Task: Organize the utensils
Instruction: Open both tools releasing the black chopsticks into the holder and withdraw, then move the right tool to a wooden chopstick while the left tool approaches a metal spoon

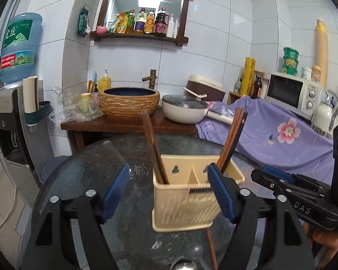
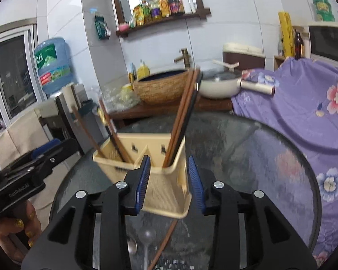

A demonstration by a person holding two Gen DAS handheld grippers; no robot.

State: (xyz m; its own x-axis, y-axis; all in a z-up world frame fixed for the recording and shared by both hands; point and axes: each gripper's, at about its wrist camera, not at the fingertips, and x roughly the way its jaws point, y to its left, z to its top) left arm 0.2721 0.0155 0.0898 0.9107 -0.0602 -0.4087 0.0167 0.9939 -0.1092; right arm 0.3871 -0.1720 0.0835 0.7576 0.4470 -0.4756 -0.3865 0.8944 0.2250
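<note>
Holder (image 1: 187,193): mid-desk (image 1: 90,168), chopsticks upright in both compartments.
Loose chopstick (image 1: 211,245): flat on desk, just nearer than holder.
Left gripper (image 1: 169,193): jaws apart — empty.
Right gripper (image 2: 170,184): jaws apart, empty.
Next: grip the chopstick mid-length — lift before tilting.

one utensil holder (image 1: 187,193), two grippers (image 1: 169,193), one pan (image 1: 182,110)
</note>
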